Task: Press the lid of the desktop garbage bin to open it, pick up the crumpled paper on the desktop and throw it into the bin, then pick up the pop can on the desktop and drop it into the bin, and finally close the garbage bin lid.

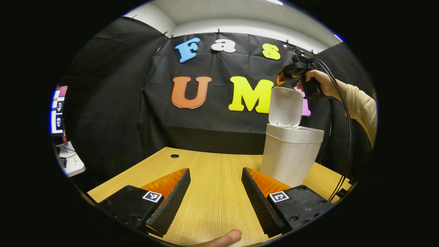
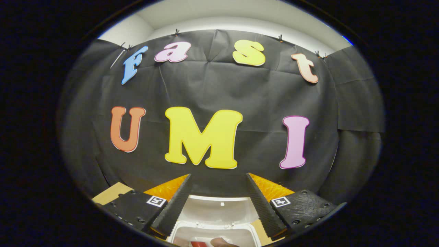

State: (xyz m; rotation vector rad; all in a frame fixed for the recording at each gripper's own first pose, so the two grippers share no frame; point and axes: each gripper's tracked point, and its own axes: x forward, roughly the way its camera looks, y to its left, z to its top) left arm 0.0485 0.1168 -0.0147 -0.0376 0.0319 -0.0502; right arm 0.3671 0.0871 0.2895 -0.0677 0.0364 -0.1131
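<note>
The white garbage bin (image 1: 289, 157) stands on the wooden table at the right in the left gripper view, its lid (image 1: 285, 106) swung upright. A hand holds my right gripper (image 1: 295, 73) just above and behind the lid. My left gripper (image 1: 215, 171) hovers low over the bare table left of the bin, open with nothing between its fingers. In the right gripper view my right gripper (image 2: 218, 176) is open and empty, directly above the bin's lid (image 2: 223, 209) and open mouth (image 2: 212, 235). A small red thing (image 2: 198, 244) shows at the bottom edge inside the mouth; what it is I cannot tell.
The wooden table (image 1: 212, 192) has a round cable hole (image 1: 174, 156) near its far left. Black cables (image 1: 348, 137) hang from the right gripper past the bin's right side. Screens (image 1: 58, 109) and a white desk (image 1: 70, 161) lie off to the left. A fingertip (image 1: 223, 238) shows at the bottom edge.
</note>
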